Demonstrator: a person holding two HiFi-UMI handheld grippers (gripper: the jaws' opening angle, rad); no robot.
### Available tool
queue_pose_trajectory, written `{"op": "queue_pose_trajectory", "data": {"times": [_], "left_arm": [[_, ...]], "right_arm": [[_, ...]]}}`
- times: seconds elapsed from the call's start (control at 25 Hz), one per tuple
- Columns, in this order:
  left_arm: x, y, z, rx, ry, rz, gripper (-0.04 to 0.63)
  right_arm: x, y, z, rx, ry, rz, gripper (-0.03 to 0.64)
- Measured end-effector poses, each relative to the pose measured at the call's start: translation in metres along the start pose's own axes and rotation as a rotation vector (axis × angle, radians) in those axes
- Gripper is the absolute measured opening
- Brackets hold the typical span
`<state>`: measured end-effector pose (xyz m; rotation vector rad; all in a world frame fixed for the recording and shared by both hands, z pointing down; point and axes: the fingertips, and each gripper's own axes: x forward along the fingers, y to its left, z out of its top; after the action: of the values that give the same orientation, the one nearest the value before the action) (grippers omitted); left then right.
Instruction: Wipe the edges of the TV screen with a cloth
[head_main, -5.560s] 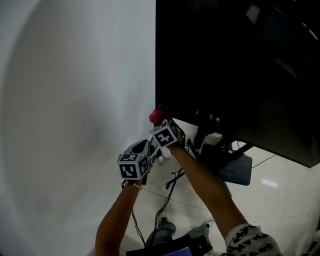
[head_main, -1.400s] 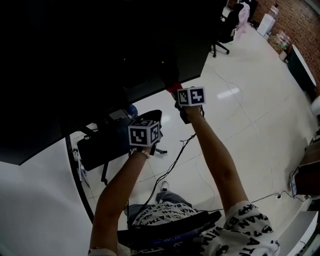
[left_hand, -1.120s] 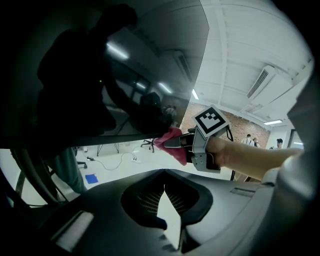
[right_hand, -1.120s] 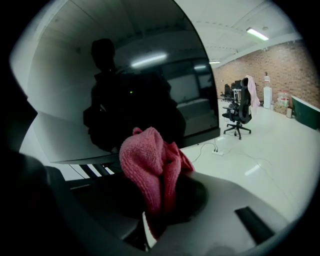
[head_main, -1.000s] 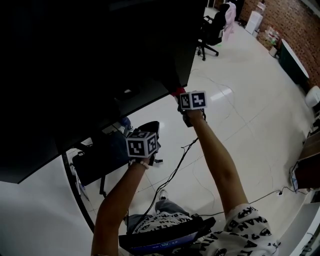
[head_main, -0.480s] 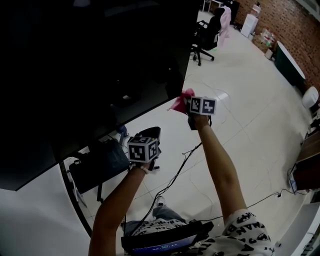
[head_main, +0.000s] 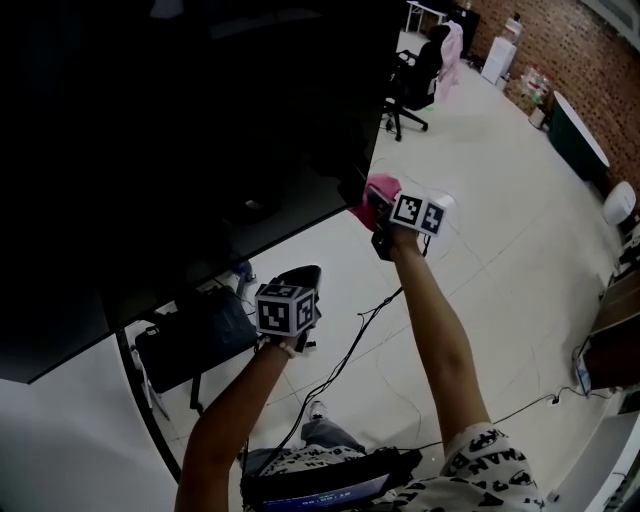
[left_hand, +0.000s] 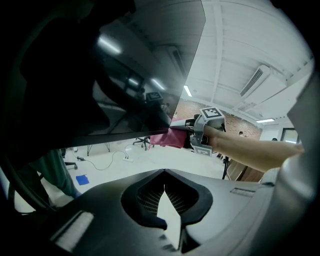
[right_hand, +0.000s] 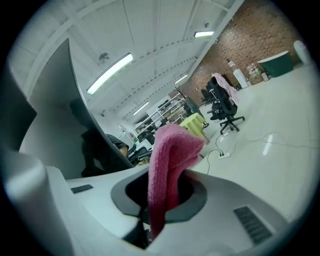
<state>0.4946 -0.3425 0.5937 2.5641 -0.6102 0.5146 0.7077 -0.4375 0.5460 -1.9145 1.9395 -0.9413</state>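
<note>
The big black TV screen (head_main: 200, 130) fills the upper left of the head view. My right gripper (head_main: 382, 207) is shut on a pink cloth (head_main: 380, 186) and holds it against the screen's lower right corner. In the right gripper view the cloth (right_hand: 170, 160) stands up out of the right gripper (right_hand: 162, 197), beside the TV's edge (right_hand: 80, 107). My left gripper (head_main: 298, 278) hangs lower, below the screen's bottom edge and apart from it. Its own view shows the left gripper (left_hand: 164, 172) shut on nothing, with the cloth (left_hand: 167, 138) at the corner beyond.
Under the screen stands a black TV stand (head_main: 190, 335), with cables (head_main: 350, 340) trailing over the pale floor. An office chair (head_main: 415, 70) and a brick wall (head_main: 570, 40) lie far off to the right. A white wall (head_main: 60, 440) is at the lower left.
The right gripper has carried the cloth rightward along the bottom edge to the lower right corner, then lifted it slightly. The left gripper has stayed low under the screen.
</note>
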Motion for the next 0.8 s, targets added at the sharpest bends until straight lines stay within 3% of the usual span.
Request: {"op": "queue_pose_trajectory", "data": {"times": [0.2,0.48,0.6,0.8], "left_arm": [[-0.004,0.005,0.01,0.004,-0.025,0.009,-0.006],[-0.008,-0.005,0.018,0.017,-0.036,0.003,-0.006],[-0.011,-0.012,0.022,0.029,-0.042,-0.007,-0.006],[-0.019,-0.006,0.019,0.036,-0.041,0.011,-0.006]], "right_arm": [[0.001,0.007,-0.003,0.099,-0.019,0.083,0.051],[-0.011,0.035,0.023,0.105,-0.079,0.244,0.051],[-0.019,0.047,0.029,-0.016,-0.057,0.284,0.051],[-0.023,0.053,0.024,-0.375,0.027,0.243,0.052]]}}
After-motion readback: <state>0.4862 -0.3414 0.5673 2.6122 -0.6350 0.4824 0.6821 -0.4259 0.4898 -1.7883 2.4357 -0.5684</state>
